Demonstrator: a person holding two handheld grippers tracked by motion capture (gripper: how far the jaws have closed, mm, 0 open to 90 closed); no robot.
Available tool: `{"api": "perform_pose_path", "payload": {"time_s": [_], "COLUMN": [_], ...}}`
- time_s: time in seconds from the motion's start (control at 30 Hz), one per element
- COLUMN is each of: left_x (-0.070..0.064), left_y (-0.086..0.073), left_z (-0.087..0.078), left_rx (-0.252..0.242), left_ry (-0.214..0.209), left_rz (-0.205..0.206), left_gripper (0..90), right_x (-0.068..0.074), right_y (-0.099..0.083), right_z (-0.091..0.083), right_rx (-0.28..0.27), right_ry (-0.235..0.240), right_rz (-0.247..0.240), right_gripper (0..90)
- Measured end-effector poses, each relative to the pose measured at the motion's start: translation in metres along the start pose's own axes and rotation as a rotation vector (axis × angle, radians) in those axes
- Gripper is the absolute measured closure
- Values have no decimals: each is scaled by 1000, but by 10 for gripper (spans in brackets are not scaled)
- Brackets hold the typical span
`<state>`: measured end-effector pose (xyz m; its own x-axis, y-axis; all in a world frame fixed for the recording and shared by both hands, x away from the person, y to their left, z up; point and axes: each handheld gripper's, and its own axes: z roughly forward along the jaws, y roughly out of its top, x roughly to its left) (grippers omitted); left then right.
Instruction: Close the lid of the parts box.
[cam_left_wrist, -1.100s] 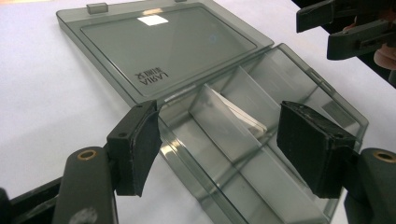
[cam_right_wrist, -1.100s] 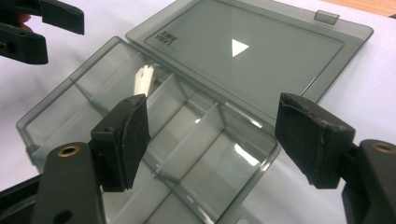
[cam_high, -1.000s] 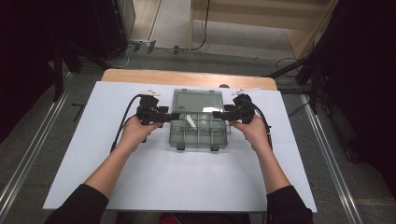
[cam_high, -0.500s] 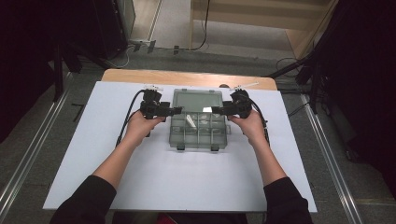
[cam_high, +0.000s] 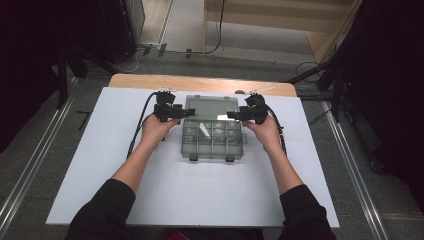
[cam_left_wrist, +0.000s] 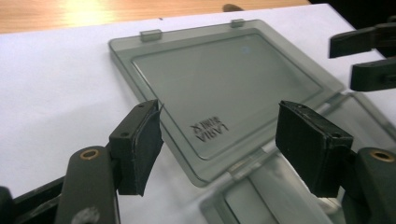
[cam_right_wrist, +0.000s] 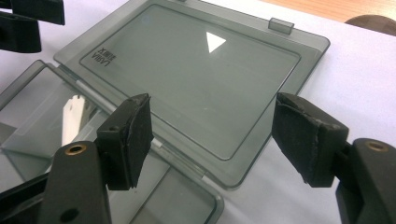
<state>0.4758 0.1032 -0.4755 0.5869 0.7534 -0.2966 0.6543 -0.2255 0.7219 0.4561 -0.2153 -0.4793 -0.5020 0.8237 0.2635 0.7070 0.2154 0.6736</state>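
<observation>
Both tools moved up from the compartment box's sides to its hinge line. Left tool and right tool were wide open, holding nothing. Lid lay flat open on the tabletop ahead of both; probably closing comes next.

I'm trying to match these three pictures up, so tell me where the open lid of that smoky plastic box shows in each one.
High view: the lid lies flat on the white sheet, just beyond the compartment tray, between the two tongs.
Left gripper view: the lid spans the centre and upper part, past the open jaws.
Right gripper view: the lid spans the centre and upper part, past the open jaws.
Shared landmark: the hinge edge joining lid to tray.
</observation>
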Motion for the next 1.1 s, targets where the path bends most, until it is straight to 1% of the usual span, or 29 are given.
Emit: {"api": "perform_pose_path", "payload": {"time_s": [0.03,0.1,0.13,0.17,0.23,0.27,0.37,0.43,0.5,0.57,0.67,0.77,0.87,0.97,1.1], "left_x": [0,1,0,1,1,1,2,3,4,4,5,5,4,3,2], "left_y": [0,0,-1,-1,-2,-3,-4,-5,-6,-7,-8,-10,-11,-12,-13], "left_z": [2,5,7,8,12,15,17,20,21,23,25,29,33,36,39], "left_rx": [-4,-11,-13,-12,-17,-16,-11,-10,-9,-9,-12,-9,-11,-11,-13], "left_ry": [10,10,17,24,33,52,57,69,74,87,89,88,87,76,81], "left_rz": [-1,-14,-19,-13,-17,-16,-22,-20,-31,-31,-33,-40,-32,-42,-46], "left_gripper": [309,309,309,309,310,310,310,309,309,309,309,309,308,308,296], "right_x": [0,-1,-2,-2,-3,-4,-4,-5,-4,-4,-4,-5,-4,-3,-2], "right_y": [0,0,0,0,-1,-2,-2,-3,-3,-3,-5,-5,-6,-7,-8], "right_z": [1,2,3,4,5,7,9,11,12,12,15,17,20,21,24], "right_rx": [1,2,0,-1,-4,2,5,11,12,9,10,19,25,34,44], "right_ry": [-3,-11,-16,-22,-28,-39,-45,-56,-82,-85,-87,-88,-89,-102,-101], "right_rz": [1,4,7,11,16,19,27,26,12,19,37,41,50,42,50], "right_gripper": [302,302,302,302,301,301,300,300,300,300,300,301,299,295,300]}}
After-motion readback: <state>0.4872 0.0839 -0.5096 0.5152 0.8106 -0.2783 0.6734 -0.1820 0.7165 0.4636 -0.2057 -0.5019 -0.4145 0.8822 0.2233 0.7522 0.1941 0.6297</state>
